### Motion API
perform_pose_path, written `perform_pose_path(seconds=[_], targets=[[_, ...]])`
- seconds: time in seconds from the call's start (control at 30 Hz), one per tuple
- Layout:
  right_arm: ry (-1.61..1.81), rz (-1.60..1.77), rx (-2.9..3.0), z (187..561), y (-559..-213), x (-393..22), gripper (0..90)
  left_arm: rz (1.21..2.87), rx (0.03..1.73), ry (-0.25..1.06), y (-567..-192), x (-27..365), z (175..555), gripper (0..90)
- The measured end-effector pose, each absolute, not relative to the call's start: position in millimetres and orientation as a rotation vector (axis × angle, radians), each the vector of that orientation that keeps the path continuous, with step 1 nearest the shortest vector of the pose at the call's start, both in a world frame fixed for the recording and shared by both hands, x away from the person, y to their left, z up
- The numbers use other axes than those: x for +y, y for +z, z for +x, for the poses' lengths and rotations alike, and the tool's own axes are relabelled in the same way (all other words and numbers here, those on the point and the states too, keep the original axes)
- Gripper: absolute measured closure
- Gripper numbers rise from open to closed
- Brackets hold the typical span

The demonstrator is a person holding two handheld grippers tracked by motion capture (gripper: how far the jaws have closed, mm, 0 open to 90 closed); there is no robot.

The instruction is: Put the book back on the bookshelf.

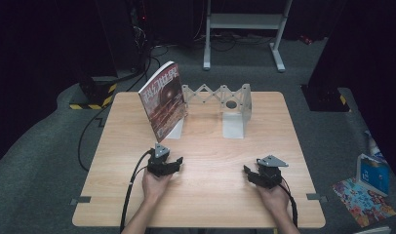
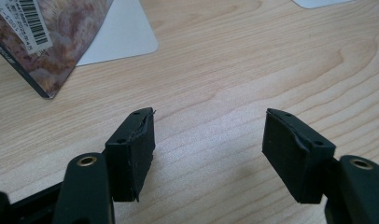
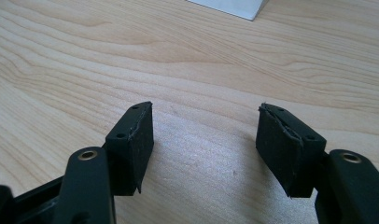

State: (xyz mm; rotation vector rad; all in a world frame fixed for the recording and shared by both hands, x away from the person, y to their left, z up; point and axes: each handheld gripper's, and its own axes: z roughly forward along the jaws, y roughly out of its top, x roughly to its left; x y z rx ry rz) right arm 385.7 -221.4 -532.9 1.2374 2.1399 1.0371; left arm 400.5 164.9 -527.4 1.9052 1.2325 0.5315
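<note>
Near tabletop's near edge, left gripper is held toward left side, jaws spread wide, nothing gripped. Right gripper is held toward right side, jaws likewise wide, bare wood between. Magazine is propped tilted against left end of white expandable bookend rack, by far edge; its lower corner is seen just beyond left gripper.

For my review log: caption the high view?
Two open grippers, left and right, rest before a magazine leaning on a rack.
</note>
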Motion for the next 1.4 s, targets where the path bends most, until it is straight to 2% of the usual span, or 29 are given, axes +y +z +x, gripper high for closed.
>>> perform_pose_path(seconds=[0.67, 1.4], targets=[[1.038, 1.243, 2.13, 386.4, -533.4, -220.2, 36.3, 1.944, 1.22, 0.614, -533.6, 156.3, 398.7, 32.9], [1.038, 1.246, 2.124, 386.2, -533.6, -220.1, 36.0, 1.938, 1.203, 0.615, -534.9, 155.6, 400.4, 32.9]])
